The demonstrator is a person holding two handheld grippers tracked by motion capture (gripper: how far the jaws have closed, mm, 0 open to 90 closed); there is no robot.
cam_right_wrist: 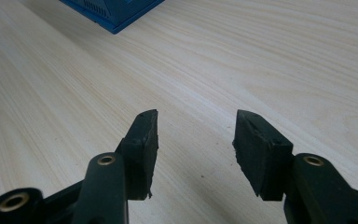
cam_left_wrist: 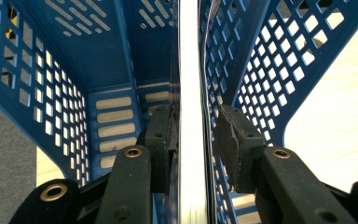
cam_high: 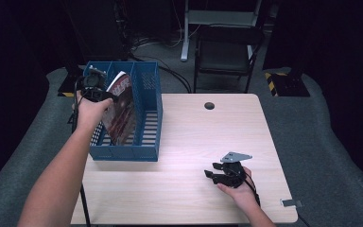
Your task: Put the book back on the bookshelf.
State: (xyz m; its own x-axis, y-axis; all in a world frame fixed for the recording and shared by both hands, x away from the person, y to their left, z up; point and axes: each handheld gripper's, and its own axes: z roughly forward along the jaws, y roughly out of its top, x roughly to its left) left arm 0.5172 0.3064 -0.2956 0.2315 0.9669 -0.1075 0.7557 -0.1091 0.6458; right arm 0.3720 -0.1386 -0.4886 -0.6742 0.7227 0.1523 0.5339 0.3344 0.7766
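Observation:
A magazine (cam_high: 121, 111) with a dark red cover stands tilted inside the blue perforated file rack (cam_high: 147, 152) at the table's left. My left gripper (cam_high: 108, 97) reaches into the rack from above and is shut on the magazine's upper edge. In the left gripper view the white edge of the magazine (cam_left_wrist: 193, 116) runs straight up between the two pads, and the left pad (cam_left_wrist: 161, 135) lies against it. My right gripper (cam_high: 211, 171) rests low over the table near the front right, open, with bare wood between its fingertips (cam_right_wrist: 144, 135).
The blue rack (cam_left_wrist: 98, 60) has dividers and slotted walls close around the magazine. A round cable hole (cam_high: 209, 105) sits at the table's far edge. A dark chair (cam_high: 227, 52) stands behind the table. A corner of the rack (cam_right_wrist: 114, 11) lies far ahead of the right gripper.

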